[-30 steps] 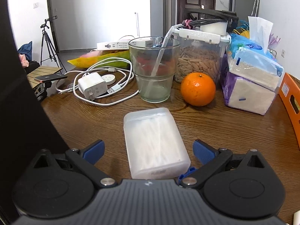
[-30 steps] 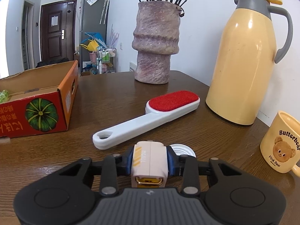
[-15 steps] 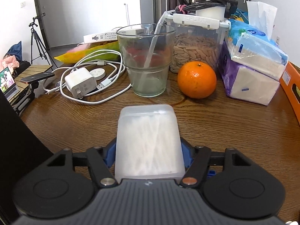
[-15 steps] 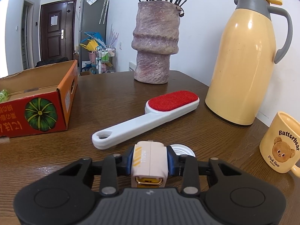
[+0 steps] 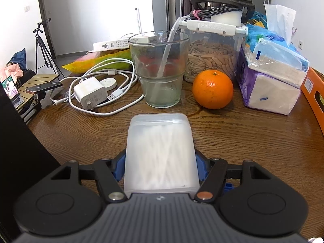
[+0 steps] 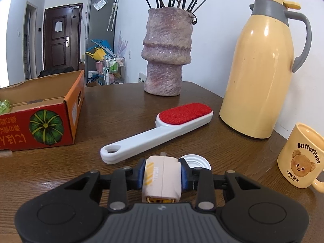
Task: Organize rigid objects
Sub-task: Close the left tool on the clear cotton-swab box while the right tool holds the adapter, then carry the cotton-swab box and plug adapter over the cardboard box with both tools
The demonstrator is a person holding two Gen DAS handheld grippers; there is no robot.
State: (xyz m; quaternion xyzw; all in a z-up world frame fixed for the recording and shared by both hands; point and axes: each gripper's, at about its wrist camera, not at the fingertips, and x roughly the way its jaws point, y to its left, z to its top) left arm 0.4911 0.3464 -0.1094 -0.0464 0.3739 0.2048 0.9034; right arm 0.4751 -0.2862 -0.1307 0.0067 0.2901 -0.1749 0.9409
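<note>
My left gripper [image 5: 160,162] is shut on a translucent plastic box of cotton swabs [image 5: 160,149], held just above the wooden table [image 5: 253,137]. My right gripper [image 6: 162,172] is shut on a small beige charger block [image 6: 162,176] with yellow stripes, low over the table. A white lint brush with a red pad [image 6: 158,131] lies just ahead of the right gripper. A white round cap [image 6: 196,161] lies right behind the charger.
In the left wrist view: a glass [image 5: 160,68], an orange [image 5: 212,89], a white charger with cables [image 5: 91,95], a jar of seeds [image 5: 212,56], tissue packs [image 5: 271,77]. In the right wrist view: an open cardboard box [image 6: 40,117], a vase [image 6: 168,52], a yellow thermos [image 6: 261,66], a bear mug [image 6: 301,156].
My left gripper has closed on the cotton swab box, which lay between its open fingers one second ago, and lifted it slightly. The right gripper has stayed still with the charger block.
</note>
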